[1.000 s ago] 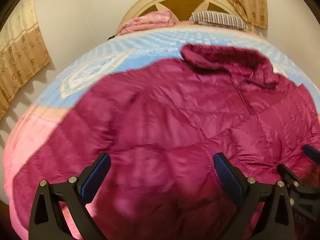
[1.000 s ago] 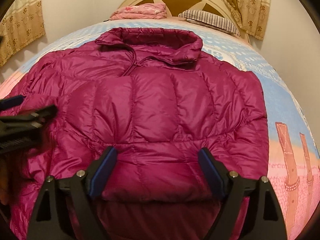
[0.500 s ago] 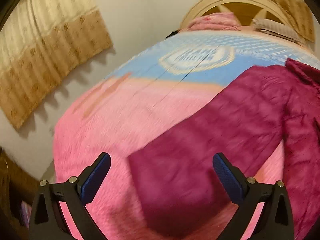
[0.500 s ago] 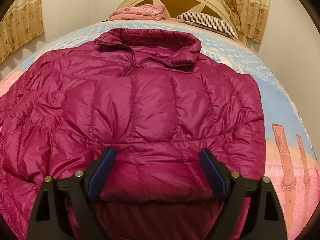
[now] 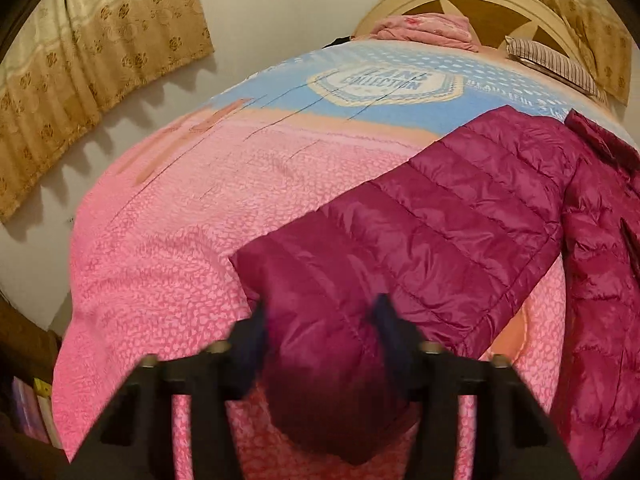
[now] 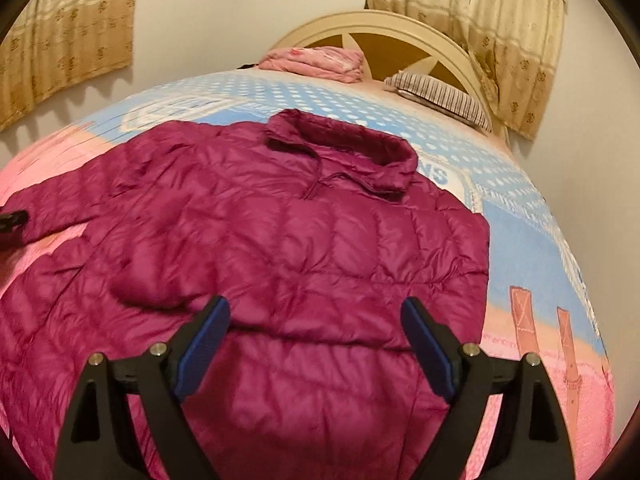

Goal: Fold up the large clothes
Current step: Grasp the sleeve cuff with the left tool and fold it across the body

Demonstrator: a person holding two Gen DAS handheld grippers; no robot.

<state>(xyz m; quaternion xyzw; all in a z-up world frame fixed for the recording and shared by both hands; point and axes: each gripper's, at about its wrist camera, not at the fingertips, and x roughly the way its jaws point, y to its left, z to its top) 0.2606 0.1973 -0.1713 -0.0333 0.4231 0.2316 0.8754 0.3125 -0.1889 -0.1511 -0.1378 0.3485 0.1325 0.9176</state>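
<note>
Magenta quilted down jacket [image 6: 280, 264] lies spread on the bed [image 5: 168, 248], collar toward the headboard [image 6: 376, 36], body flat across the pink and blue bedspread. Its one sleeve [image 5: 420, 232] reaches out sideways over the pink part of the cover, well clear of the body, which is probably why the left tongs [image 5: 320, 332] work at its cuff: the end of the sleeve gives the longest lever for swinging it across the chest. Left tongs blurred; fingers narrowed around the puffy cuff, and whether they have fully clenched on it I cannot tell. Right tongs [image 6: 316, 344] hang released, blue pads wide apart, over the lower middle of the jacket near the hem, holding nothing; judged as waiting, or ready to pin the body while the sleeve goes over. Folded pink bedding [image 6: 316, 60] and striped pillow [image 6: 440, 100] sit at the head, apart from the jacket.
</note>
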